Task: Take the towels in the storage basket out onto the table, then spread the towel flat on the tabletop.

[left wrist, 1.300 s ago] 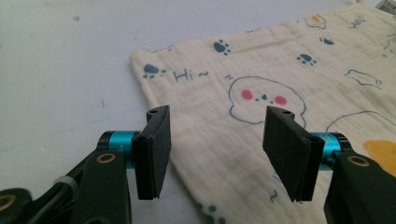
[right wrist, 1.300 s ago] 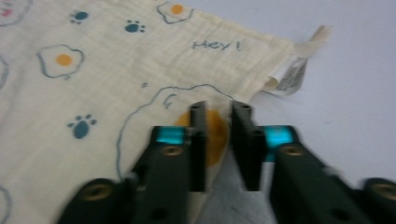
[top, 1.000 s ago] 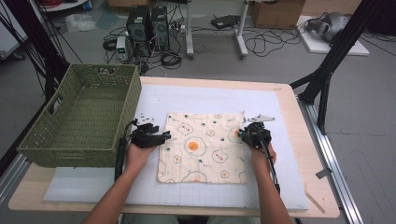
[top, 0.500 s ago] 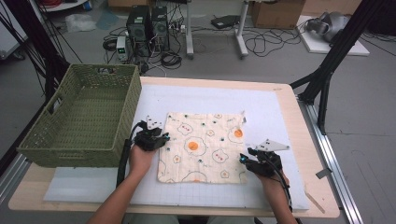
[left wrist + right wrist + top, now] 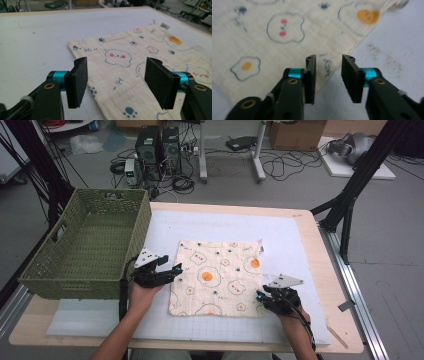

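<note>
1. Cloth (image 5: 216, 277), cream with printed fried eggs, cartoon faces and paw prints, lies spread flat on the white mat (image 5: 280, 227) that covers the wooden table (image 5: 320, 245), near the middle and toward the person's side.
2. Left gripper (image 5: 175, 270) has its jaws wide apart, and they have just been opening. In the left gripper view the two black pads (image 5: 78, 85) stand clear above the cloth's left edge and press on nothing.
3. Left hand (image 5: 145, 290) holds that gripper just beside the cloth's left edge, pointing roughly level across the cloth toward the right, with the forearm coming in from the bottom.
4. Right gripper (image 5: 260, 296) has its jaws partly open, with a clear gap between them. In the right gripper view the pads (image 5: 310, 76) hang over the cloth's lower right corner, and the cloth's edge runs under the gap; they grip nothing.
5. Right hand (image 5: 285, 302) holds that gripper just beside the cloth's lower right corner, tilted down toward the mat.
6. Green woven basket (image 5: 55, 265) stands on the table's left end, just beside the left gripper and apart from the cloth.
</note>
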Available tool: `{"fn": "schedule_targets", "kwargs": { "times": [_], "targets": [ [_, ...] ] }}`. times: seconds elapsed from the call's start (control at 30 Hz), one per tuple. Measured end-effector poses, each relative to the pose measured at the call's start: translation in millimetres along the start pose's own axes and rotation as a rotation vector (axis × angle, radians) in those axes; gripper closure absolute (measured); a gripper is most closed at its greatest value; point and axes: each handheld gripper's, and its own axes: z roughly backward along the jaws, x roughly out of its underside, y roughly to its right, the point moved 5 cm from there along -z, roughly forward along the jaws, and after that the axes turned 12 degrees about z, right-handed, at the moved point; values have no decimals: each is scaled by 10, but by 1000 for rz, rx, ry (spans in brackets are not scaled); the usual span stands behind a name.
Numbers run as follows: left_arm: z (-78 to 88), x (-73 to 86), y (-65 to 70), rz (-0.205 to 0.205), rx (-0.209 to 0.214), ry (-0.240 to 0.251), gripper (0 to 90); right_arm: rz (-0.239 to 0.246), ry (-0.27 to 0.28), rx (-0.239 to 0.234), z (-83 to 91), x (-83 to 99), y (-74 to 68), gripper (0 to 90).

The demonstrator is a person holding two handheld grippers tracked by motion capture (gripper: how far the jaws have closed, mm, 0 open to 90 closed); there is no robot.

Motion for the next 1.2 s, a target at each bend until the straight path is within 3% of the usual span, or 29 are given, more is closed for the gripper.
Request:
{"fn": "schedule_targets", "kwargs": {
  "times": [0.17, 0.3, 0.47, 0.73, 1.2],
  "targets": [
    [9, 25, -29, 27, 17, 5, 220, -57, 126, 66, 168, -58, 145, 370],
    [32, 5, 33, 9, 83, 45, 196, -85, 184, 101, 266, -26, 263, 302],
    [50, 7, 80, -19, 119, 35, 196, -128, 250, 122, 373, 22, 382, 235],
    [70, 4, 47, -26, 112, 37, 196, -134, 246, 160, 388, 58, 441, 137],
    [59, 28, 0, -11, 102, 20, 202, -132, 215, 174, 343, 80, 459, 138]
  ]
}}
